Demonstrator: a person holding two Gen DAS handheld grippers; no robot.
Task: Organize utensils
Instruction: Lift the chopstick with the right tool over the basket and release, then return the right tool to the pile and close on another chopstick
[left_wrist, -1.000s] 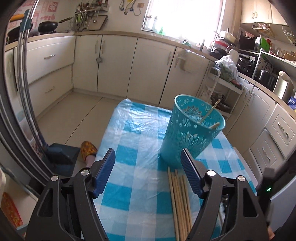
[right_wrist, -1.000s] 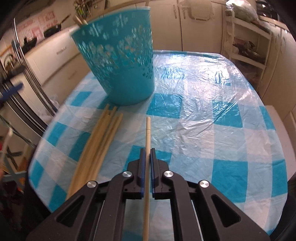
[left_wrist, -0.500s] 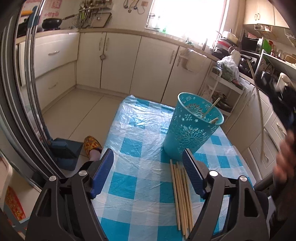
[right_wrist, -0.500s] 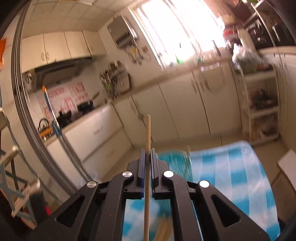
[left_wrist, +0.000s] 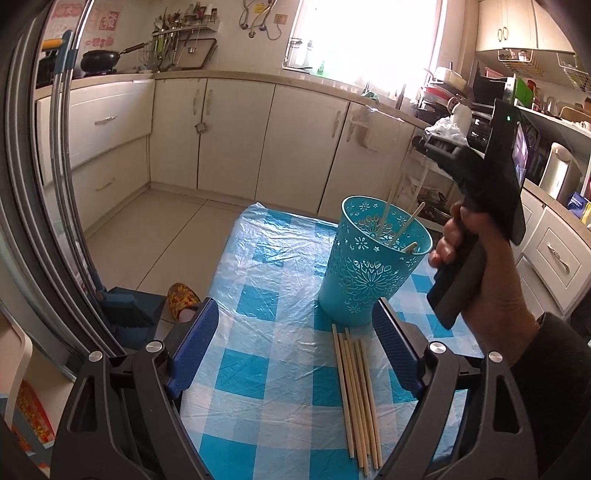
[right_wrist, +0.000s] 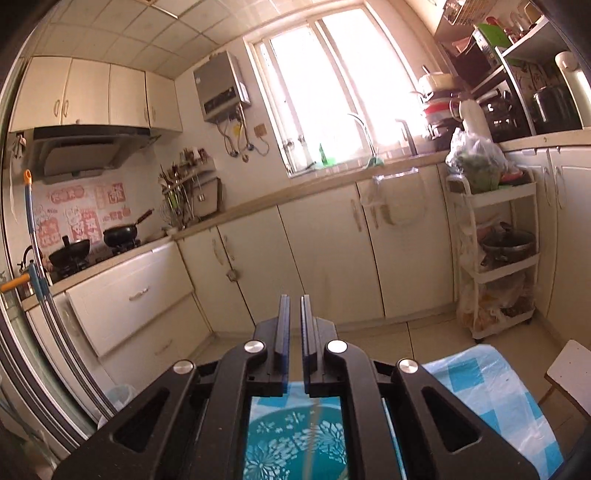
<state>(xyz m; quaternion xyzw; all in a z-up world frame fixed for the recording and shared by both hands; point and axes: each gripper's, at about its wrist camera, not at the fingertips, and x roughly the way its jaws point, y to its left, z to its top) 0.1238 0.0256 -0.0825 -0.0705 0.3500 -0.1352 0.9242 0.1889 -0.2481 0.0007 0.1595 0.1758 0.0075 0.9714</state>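
Note:
A teal perforated cup (left_wrist: 371, 264) stands on the blue checked tablecloth (left_wrist: 273, 295) with a few wooden chopsticks (left_wrist: 400, 227) leaning inside. Several more chopsticks (left_wrist: 356, 387) lie flat in front of it. My left gripper (left_wrist: 295, 350) is wide open and empty, low over the table, with the loose chopsticks between its fingers. My right gripper (right_wrist: 294, 317) is held level above the cup (right_wrist: 295, 439), its jaws slightly apart with nothing between them. A blurred chopstick (right_wrist: 314, 435) drops into the cup below it. It shows in the left wrist view (left_wrist: 424, 142) too.
Cream cabinets (left_wrist: 236, 136) line the far wall under a bright window (right_wrist: 332, 92). A white trolley (right_wrist: 495, 254) with bags stands right of the table. A slipper (left_wrist: 183, 297) and dustpan (left_wrist: 127, 304) lie on the floor left of the table. Metal poles (left_wrist: 62, 184) rise at left.
My right gripper lifted the chopstick off the table, carried it above the cup, and let it go; its jaws now stand slightly apart. My left gripper drew back and rose a little.

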